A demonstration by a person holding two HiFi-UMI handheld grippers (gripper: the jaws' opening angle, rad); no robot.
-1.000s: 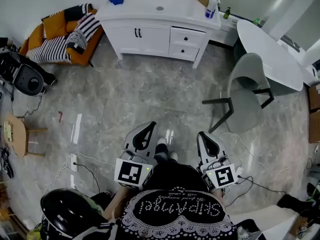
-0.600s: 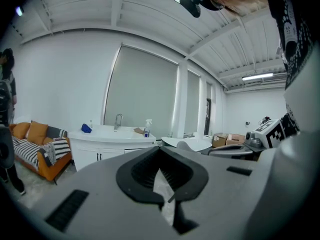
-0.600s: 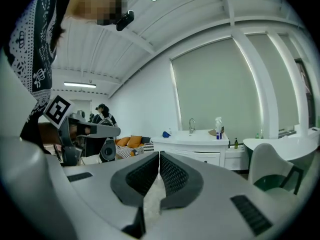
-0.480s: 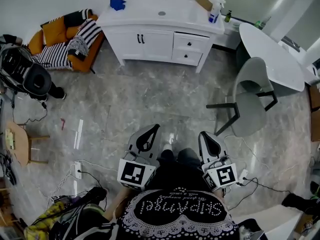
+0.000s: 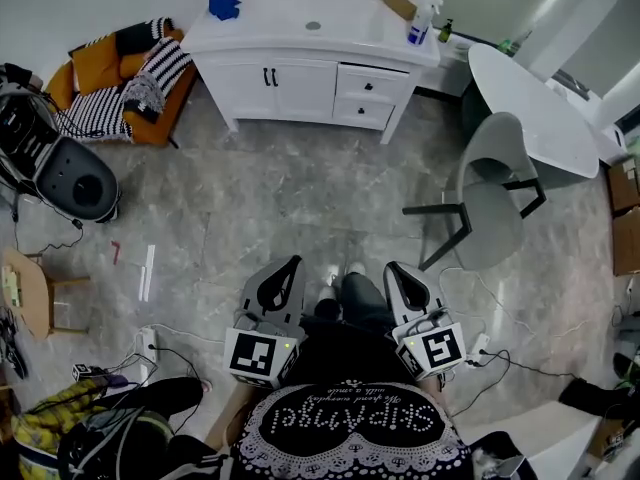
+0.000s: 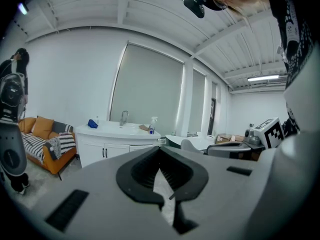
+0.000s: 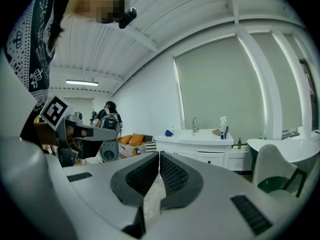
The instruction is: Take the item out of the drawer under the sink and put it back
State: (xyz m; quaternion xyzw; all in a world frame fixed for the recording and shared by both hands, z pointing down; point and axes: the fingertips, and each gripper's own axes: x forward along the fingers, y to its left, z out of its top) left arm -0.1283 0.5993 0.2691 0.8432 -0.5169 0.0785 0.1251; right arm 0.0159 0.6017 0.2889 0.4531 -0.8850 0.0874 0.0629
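Observation:
The white sink cabinet (image 5: 300, 78) stands against the far wall, several steps ahead of me. Its two drawers (image 5: 364, 99) sit at its right, under the counter, and both are closed. My left gripper (image 5: 289, 265) and right gripper (image 5: 393, 269) are held side by side close to my body, pointing at the cabinet. Both are shut with nothing between the fingers. The left gripper view shows the jaws (image 6: 160, 150) closed and the cabinet (image 6: 107, 146) small in the distance. The right gripper (image 7: 159, 155) also faces the cabinet (image 7: 200, 155). The item in the drawer is hidden.
A grey chair (image 5: 495, 196) and a white round table (image 5: 535, 108) stand at the right. An orange sofa (image 5: 120, 78) sits left of the cabinet. A spray bottle (image 5: 415, 23) and blue cloth (image 5: 223, 6) are on the counter. Cables (image 5: 150, 343) lie on the floor.
My feet have stepped forward and the view has shifted slightly. Both grippers stay shut and level in front of me. A person at the lower left has moved.

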